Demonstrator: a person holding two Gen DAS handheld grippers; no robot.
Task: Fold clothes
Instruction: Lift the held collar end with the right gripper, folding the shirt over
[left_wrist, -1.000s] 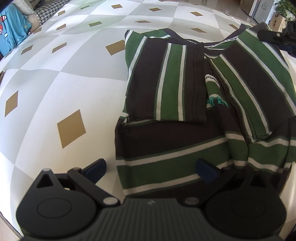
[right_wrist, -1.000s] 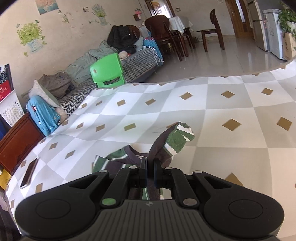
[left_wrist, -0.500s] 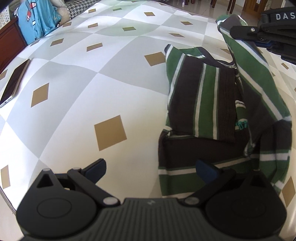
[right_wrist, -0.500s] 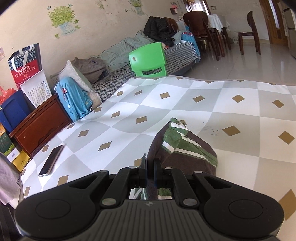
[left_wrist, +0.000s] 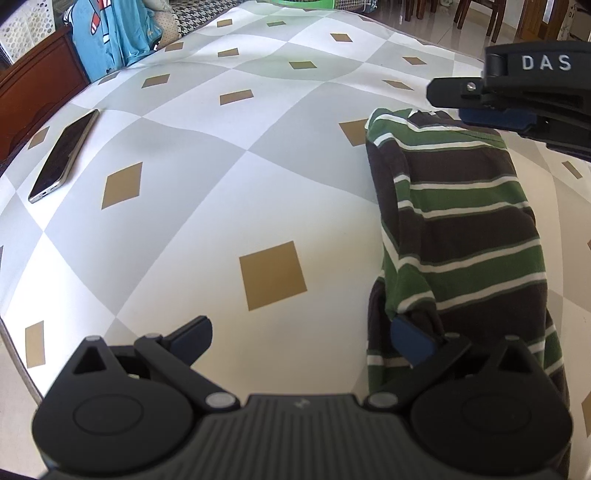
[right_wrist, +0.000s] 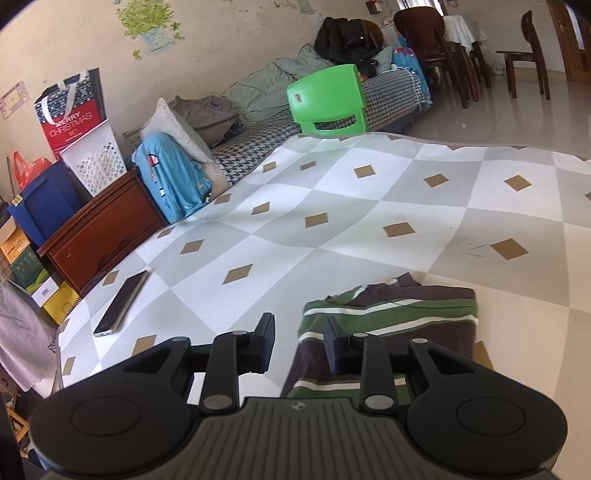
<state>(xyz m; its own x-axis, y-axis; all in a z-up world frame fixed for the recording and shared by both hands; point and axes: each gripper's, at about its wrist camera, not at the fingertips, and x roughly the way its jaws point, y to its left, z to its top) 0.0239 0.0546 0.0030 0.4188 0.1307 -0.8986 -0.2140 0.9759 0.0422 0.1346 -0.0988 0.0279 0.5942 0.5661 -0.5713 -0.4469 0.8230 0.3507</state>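
Observation:
A shirt with green, brown and white stripes lies folded into a narrow strip on the patterned tablecloth. My left gripper is open wide at the shirt's near left corner, and its right fingertip overlaps the cloth edge. Over the shirt's far end hovers my right gripper. In the right wrist view the right gripper has its jaws opening with nothing between them. There the shirt lies flat just beyond and under the right finger.
A phone lies near the table's left edge, also visible as the phone in the right wrist view. Beyond the table stand a green chair, a sofa with clothes and a wooden cabinet.
My right gripper carried the shirt's raised side leftward, laid it over the rest, then let go as its jaws parted. The left gripper stayed open and shifted slightly left.

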